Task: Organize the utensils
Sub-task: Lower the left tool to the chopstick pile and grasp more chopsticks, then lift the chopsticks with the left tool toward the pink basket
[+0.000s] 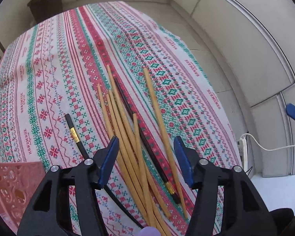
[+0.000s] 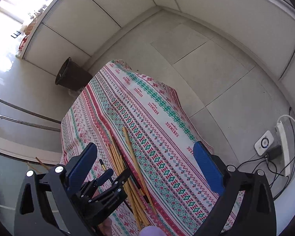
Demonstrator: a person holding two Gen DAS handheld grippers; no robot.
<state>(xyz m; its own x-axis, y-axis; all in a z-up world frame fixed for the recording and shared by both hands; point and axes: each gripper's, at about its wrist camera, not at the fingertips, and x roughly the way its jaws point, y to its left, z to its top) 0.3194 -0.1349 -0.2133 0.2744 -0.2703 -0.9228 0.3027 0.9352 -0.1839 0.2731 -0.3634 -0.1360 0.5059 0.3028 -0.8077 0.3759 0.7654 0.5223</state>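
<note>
Left wrist: chopsticks (image 1: 127, 137) mid-cloth (image 1: 49, 78).

We see a woven tablecloth (image 1: 55, 74) striped in red, green and pale pink on white — snowflake and diamond motifs run along its bands, with small red lettering between them. On it lie tan wooden chopsticks (image 1: 125, 137) of plain, unpatterned grain, and among them black lacquered chopsticks (image 1: 73, 133) with a gold band near one end. At the near left sits a salmon-pink perforated plastic basket (image 1: 13, 184). Our left gripper (image 1: 145, 161) has a black frame, blue finger pads and silver screw heads; our right gripper (image 2: 145, 163) wears the same colours. Far left, a dark brown plastic bin (image 2: 68, 76) stands on pale grey floor tiles (image 2: 206, 63) — a white power strip (image 2: 283, 147) lies at right.
</note>
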